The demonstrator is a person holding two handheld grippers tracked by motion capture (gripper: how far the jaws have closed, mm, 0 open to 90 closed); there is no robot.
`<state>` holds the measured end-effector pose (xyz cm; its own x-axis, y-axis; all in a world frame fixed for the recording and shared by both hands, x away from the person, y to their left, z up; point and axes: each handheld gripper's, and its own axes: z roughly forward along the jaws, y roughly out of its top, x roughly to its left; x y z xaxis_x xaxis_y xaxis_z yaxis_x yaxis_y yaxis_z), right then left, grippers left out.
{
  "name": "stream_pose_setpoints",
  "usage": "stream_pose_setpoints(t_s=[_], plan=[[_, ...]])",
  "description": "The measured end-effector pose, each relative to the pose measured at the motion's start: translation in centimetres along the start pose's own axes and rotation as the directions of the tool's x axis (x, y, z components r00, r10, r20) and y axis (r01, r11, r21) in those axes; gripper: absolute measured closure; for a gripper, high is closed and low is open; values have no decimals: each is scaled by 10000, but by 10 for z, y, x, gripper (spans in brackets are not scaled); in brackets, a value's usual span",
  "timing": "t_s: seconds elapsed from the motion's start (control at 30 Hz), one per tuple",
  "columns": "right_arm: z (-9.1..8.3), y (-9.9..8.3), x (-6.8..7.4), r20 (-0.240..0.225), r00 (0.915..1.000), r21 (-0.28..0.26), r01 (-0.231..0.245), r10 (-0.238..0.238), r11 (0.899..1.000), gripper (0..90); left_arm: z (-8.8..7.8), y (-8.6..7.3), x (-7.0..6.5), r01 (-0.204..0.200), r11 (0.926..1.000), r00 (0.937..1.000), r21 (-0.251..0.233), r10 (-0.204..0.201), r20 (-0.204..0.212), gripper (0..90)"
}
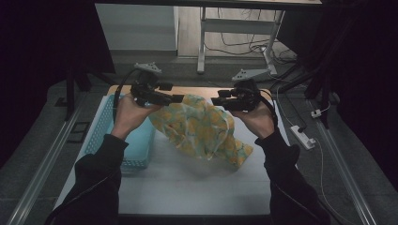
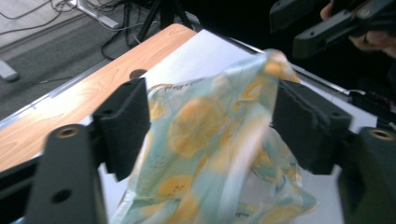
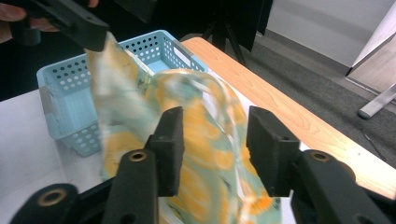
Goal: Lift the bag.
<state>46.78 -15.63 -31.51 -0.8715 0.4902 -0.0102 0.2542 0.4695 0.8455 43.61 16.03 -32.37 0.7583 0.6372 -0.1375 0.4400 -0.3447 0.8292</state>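
A white mat point(image 1: 187, 187) covers the wood-edged desk point(image 3: 299, 121) over grey carpet. The lemon-print cloth point(image 1: 202, 129) hangs mid-desk, held up between the left gripper point(image 1: 180, 98) and right gripper point(image 1: 215, 101); both jaw pairs stand spread. A blue basket point(image 1: 136, 145) sits at the left edge.

Left claw point(image 1: 177, 98) agape, raised; right claw point(image 1: 217, 101) agape, facing it.
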Motion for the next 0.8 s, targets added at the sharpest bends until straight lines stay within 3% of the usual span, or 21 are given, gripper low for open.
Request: stream_pose_setpoints(t_s=[0.1, 0.27, 0.43, 0.57, 0.67, 0.8], plan=[[-3, -4, 2, -66, 9999, -74, -87, 86, 9999, 494, -6, -10, -2, -80, 9999, 9999, 84, 81, -91, 190], [-6, -13, 6, 20, 10000, -151, -79, 79, 9999, 389, -16, -28, 0, 109, 9999, 9998, -64, -110, -152, 130], [-6, -25, 8, 106, 9998, -287, -162, 165, 9995, 286, -20, -47, 2, 255, 9996, 9995, 105, -253, -171, 56], [-5, -35, 9, 143, 9993, -386, -349, 354, 9986, 225, -25, -65, 5, 523, 9986, 9984, 13, -523, -196, 24], [-4, -43, 11, 427, 9985, -288, -324, 336, 9991, 159, -31, -78, 7, 692, 9975, 9972, -138, -696, -280, 8], [-4, -54, 13, 361, 9985, -250, -409, 418, 9989, 121, -42, -94, 7, 869, 9959, 9955, -243, -877, -358, 1]])
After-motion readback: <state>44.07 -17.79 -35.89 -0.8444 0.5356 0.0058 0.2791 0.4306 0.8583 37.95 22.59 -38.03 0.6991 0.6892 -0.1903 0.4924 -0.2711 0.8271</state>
